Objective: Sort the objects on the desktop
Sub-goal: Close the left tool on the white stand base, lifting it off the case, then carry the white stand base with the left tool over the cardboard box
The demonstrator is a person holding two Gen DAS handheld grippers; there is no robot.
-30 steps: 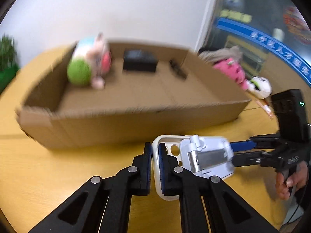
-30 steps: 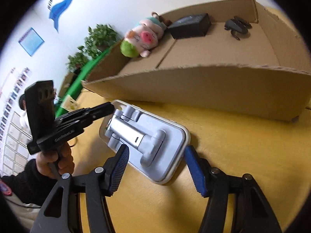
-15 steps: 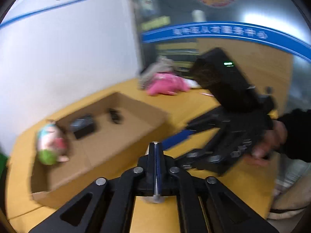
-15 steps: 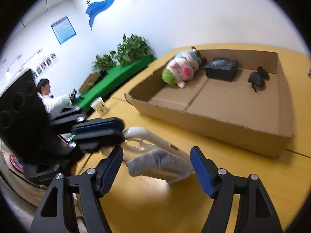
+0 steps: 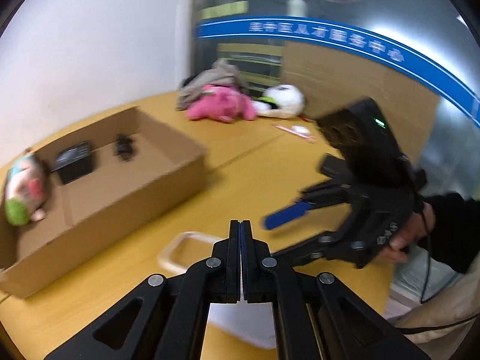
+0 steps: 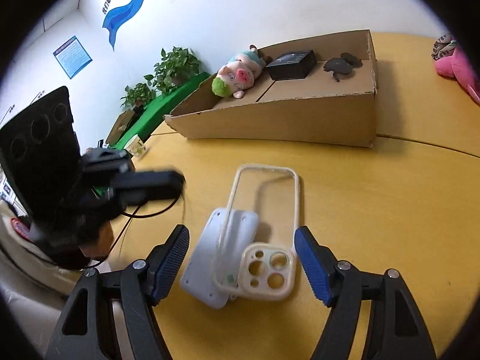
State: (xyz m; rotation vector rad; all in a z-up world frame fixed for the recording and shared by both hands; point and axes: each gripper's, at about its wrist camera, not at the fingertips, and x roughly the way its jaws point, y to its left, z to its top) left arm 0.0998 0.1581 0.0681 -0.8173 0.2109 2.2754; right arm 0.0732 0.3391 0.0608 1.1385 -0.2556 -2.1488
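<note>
Moved since a second ago: our left tongs [image 5: 241, 258] have let go of the phone stand's edge and pulled back, and both items now lie loose on the surface [image 6: 390, 198].
Left tongs: pressed together with nothing between them, hovering above the near end of the stand.
Right tongs [image 6: 241, 259]: wide apart, straddling both items without touching either.
Phone stand [image 6: 210, 258]: white, flat on the surface, partly tucked under the case.
Phone case [image 6: 264, 225]: clear with a cream rim, lying askew across the stand, camera holes nearest us.
Box [image 6: 300, 114]: cardboard, further back on the surface, already holding a plush pig [image 6: 237, 75], a black box [image 6: 292, 63] and a dark small item [image 6: 342, 64].
Step in hand: we judge that we are lining up the right tongs to take one item for the box.
Risk: because the two overlap, closing now could clamp both or pinch only the thin case rim, so the stand might slide off or the case flex and slip.
</note>
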